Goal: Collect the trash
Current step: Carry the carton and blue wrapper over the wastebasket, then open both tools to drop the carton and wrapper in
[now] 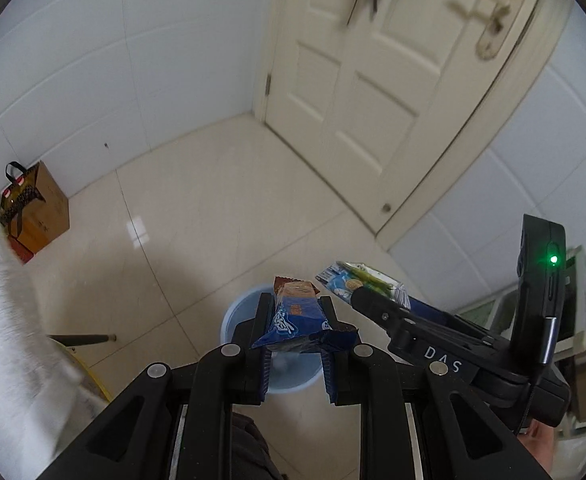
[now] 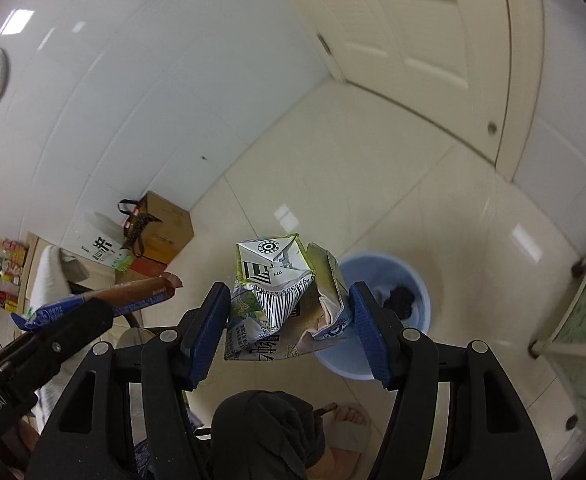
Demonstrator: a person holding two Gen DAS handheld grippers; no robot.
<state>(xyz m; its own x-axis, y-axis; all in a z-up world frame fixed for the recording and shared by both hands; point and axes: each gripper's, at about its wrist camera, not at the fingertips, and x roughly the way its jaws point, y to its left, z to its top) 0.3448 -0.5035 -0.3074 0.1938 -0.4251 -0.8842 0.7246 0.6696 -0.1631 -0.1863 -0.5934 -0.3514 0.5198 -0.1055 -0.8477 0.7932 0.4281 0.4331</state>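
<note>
The left tool [image 1: 295, 330] grips a blue snack wrapper [image 1: 297, 316] directly above the blue bin [image 1: 233, 320] on the floor. The right tool [image 2: 289, 316] grips a crumpled carton [image 2: 281, 296], just left of the bin.

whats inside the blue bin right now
The blue bin holds a dark crumpled item and something white; the right gripper hides its near side.

Glossy tiled floor [image 1: 213, 208]; smooth plastic bin [image 2: 417, 280]; crumpled paper carton [image 2: 277, 292].

Blue snack wrapper [image 1: 299, 318] and crushed carton [image 2: 283, 300] held above blue bin [image 2: 421, 312].
</note>
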